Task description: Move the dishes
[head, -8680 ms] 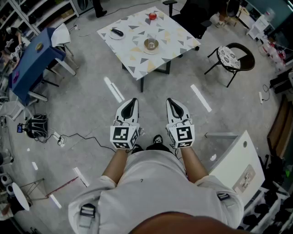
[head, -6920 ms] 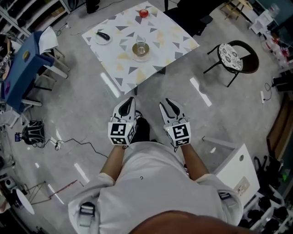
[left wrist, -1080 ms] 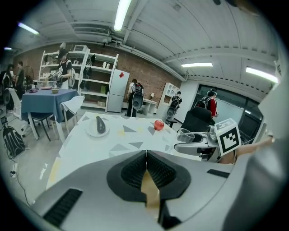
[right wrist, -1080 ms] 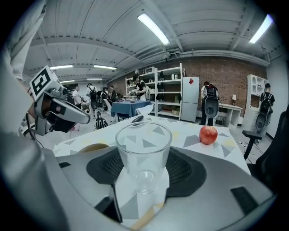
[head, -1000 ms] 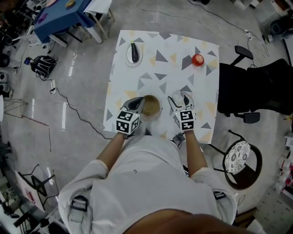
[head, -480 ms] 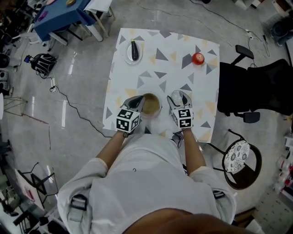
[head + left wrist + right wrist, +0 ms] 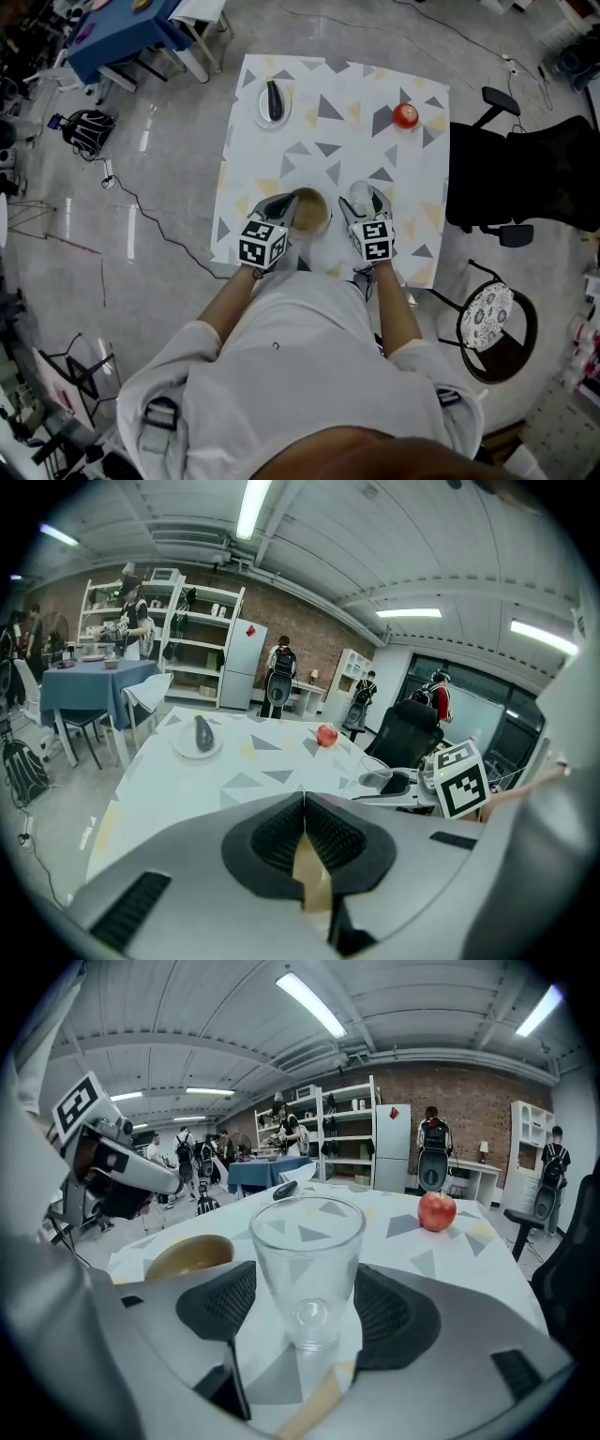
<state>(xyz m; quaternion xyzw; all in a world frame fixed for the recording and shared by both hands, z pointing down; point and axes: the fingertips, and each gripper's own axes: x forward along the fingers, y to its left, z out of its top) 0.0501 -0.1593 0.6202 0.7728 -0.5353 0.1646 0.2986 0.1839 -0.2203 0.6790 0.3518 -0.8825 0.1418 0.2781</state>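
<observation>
Glass (image 7: 307, 1241) now stands between the right gripper's (image 7: 307, 1321) jaws. They are set wide, one ribbed black pad on each side, with a gap still showing on the left side. A second ago that gripper sat slightly further right, so it has lined up on the glass but has not gripped it.

The left gripper's (image 7: 305, 832) jaws are together with a tan sliver between the pads. I read that as the bowl's (image 7: 309, 211) rim pinched, since its tip sits on the bowl's left edge in the head view.

In the far shots seconds ago the glass looked to be standing in the bowl. It's now on the table (image 7: 328, 94) just beside it, near the front edge. So the approach is finished and both dishes look staged for a lift.

Materials:
- Glass: clear tapered tumbler with a thick base and smooth wall, probably slippery in the pads.
- Bowl: shallow, round, glossy tan.
- Table: white top with flat grey and yellow triangle print.

Further out there's a red apple (image 7: 436, 1211), and a small white plate (image 7: 261, 111) with a dark long item on it. Both are well apart from the grippers.
</observation>
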